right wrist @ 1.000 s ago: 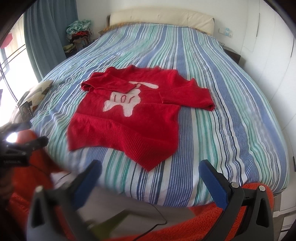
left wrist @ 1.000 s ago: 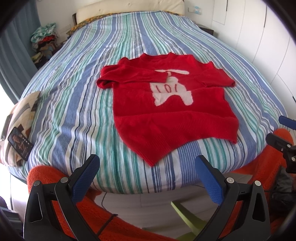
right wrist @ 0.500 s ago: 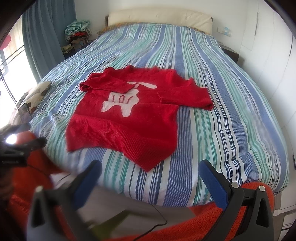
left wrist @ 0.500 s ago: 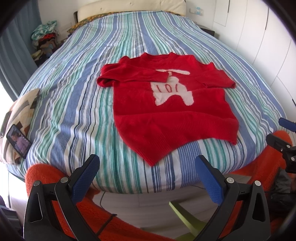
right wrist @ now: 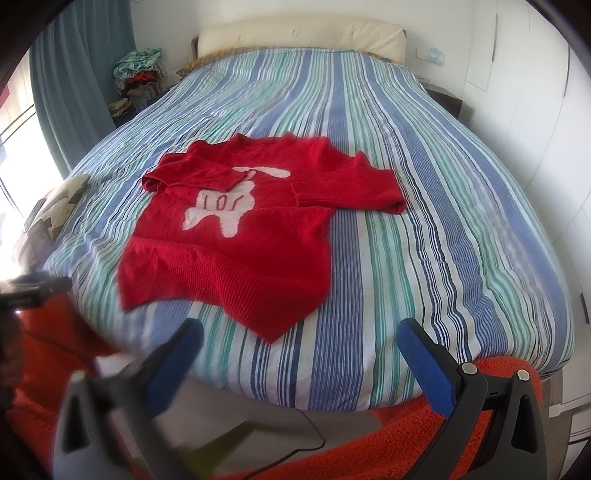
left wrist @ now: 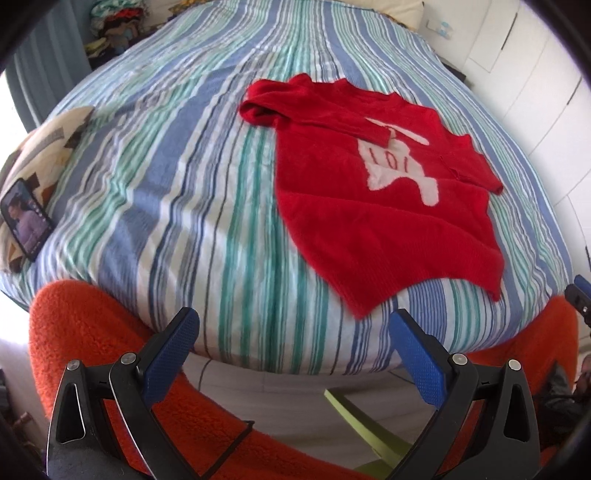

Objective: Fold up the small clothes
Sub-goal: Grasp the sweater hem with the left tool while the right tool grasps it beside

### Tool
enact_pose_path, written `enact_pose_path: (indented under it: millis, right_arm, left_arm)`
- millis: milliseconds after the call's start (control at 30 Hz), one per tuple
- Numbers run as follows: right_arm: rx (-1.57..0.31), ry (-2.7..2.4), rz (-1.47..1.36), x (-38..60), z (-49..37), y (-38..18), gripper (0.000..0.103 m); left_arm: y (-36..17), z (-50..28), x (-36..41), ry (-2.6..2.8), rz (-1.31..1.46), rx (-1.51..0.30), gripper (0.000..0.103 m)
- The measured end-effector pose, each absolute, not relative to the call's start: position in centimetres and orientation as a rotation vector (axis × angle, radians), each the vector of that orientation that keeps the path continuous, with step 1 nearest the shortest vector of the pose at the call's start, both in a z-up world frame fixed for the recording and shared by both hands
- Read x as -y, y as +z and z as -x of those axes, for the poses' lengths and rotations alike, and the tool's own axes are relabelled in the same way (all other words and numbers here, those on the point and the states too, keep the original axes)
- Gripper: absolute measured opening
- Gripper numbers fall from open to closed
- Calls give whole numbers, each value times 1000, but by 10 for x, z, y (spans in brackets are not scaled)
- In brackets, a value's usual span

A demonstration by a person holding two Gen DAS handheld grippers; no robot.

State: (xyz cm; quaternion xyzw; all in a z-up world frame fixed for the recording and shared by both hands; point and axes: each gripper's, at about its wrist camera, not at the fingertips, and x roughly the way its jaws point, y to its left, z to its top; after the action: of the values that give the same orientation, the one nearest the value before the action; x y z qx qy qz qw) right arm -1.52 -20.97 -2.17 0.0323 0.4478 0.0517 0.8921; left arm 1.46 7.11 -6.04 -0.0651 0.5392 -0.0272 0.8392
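Sweater in bright red lies flat on the striped bed cover, with both sleeves folded in across its chest. It has a white picture in the middle with red marks on it. One corner of its bottom edge points down toward the near edge of the bed.

The left claw is wide open and holds nothing. It hangs in the air in front of the bed, not touching it. From this claw, the sweater is ahead and off to the right, with its pointed corner just above the right finger. A pillow sits far off to the left, and a phone with a lit screen leans on it.

The right claw is wide open too, and empty. Its left finger looks blurry. From this claw, the sweater is straight ahead and a bit to the left, with the pointed corner close between the two fingers but not touching them. An orange fuzzy blanket lies under both claws. The headboard is far ahead, past the sweater.
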Motion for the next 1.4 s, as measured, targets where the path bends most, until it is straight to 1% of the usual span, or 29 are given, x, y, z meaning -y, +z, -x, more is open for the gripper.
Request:
enact_pose_path:
  millis: [133, 200, 267, 300, 333, 433, 467, 500, 533, 567, 600, 633, 667, 700, 800, 933, 967, 1000, 1033, 1067, 1133, 1200, 1267, 1300, 1333, 1367, 1400]
  right_arm:
    - [-979, 120, -177, 231, 2, -40, 103]
    - [-1011, 160, -261, 239, -7, -53, 103]
    - [-1051, 232, -389, 247, -17, -70, 103]
    - [-1068, 276, -466, 248, -23, -79, 103]
    - [-1079, 325, -551, 251, -28, -90, 103]
    - [-1128, 381, -748, 254, -44, -129, 102]
    - [-1129, 383, -790, 254, -49, -141, 99]
    - [-1128, 356, -817, 256, -54, -152, 97]
    - [-1121, 329, -841, 256, -59, -162, 94]
    - [-1100, 326, -866, 256, -63, -170, 91]
    - [-1076, 336, -888, 256, -68, -173, 78]
    - [-1062, 360, -912, 255, -71, -175, 71]
    - [-1064, 408, -947, 254, -75, -176, 37]
    - [-1077, 456, -974, 254, -76, -175, 13]
    - [-1114, 522, -893, 252, -68, -152, 13]
    - [-1180, 516, -709, 247, -59, -134, 14]
    - [-1186, 499, -688, 245, -60, -136, 18]
    - [-1201, 486, -689, 243, -63, -141, 37]
    - [-1225, 467, -707, 243, -66, -147, 49]
    - [-1247, 451, -741, 244, -67, -153, 67]
    - [-1250, 461, -810, 250, -67, -161, 67]
    - [-1252, 477, -838, 256, -61, -163, 67]
    - [-1262, 497, -864, 257, -59, -169, 67]
    - [-1277, 524, -868, 252, -58, -173, 67]
    - [-1298, 567, -867, 244, -59, -178, 66]
    - [-1319, 606, -856, 234, -61, -181, 53]
    - [-1338, 612, -831, 228, -60, -182, 18]
  left_arm:
    - [-87, -32, -60, -171, 262, -1196, 101]
    - [-99, -43, -48, -197, 253, -1208, 100]
    - [-110, -53, -38, -224, 250, -1223, 93]
    - [-116, -58, -35, -228, 257, -1243, 80]
    - [-122, -62, -33, -236, 276, -1260, 73]
    - [-130, -71, -33, -248, 342, -1244, 71]
    - [-131, -73, -32, -251, 354, -1233, 69]
    - [-132, -75, -30, -262, 355, -1222, 53]
    - [-133, -76, -27, -268, 333, -1227, 19]
    - [-133, -78, -25, -273, 307, -1245, 8]
    - [-132, -77, -26, -286, 311, -1255, 8]
    - [-129, -75, -31, -291, 323, -1261, 8]
    - [-125, -71, -38, -294, 328, -1266, 8]
    - [-119, -67, -44, -292, 321, -1267, 8]
    - [-103, -52, -59, -274, 218, -1272, 8]
    - [-111, -53, -54, -263, 133, -1313, 9]
    - [-116, -55, -49, -262, 120, -1319, 9]
    - [-120, -56, -46, -259, 114, -1326, 10]
    - [-123, -55, -45, -258, 118, -1329, 12]
    - [-124, -55, -46, -255, 130, -1328, 13]
    - [-125, -50, -52, -256, 176, -1322, 30]
    - [-129, -47, -58, -255, 235, -1321, 33]
    - [-135, -48, -58, -268, 276, -1330, 32]
    - [-136, -49, -57, -280, 288, -1331, 28]
    - [-138, -50, -55, -289, 292, -1331, 3]
    - [-138, -52, -53, -288, 286, -1336, 3]
    - [-136, -52, -55, -277, 285, -1337, 3]
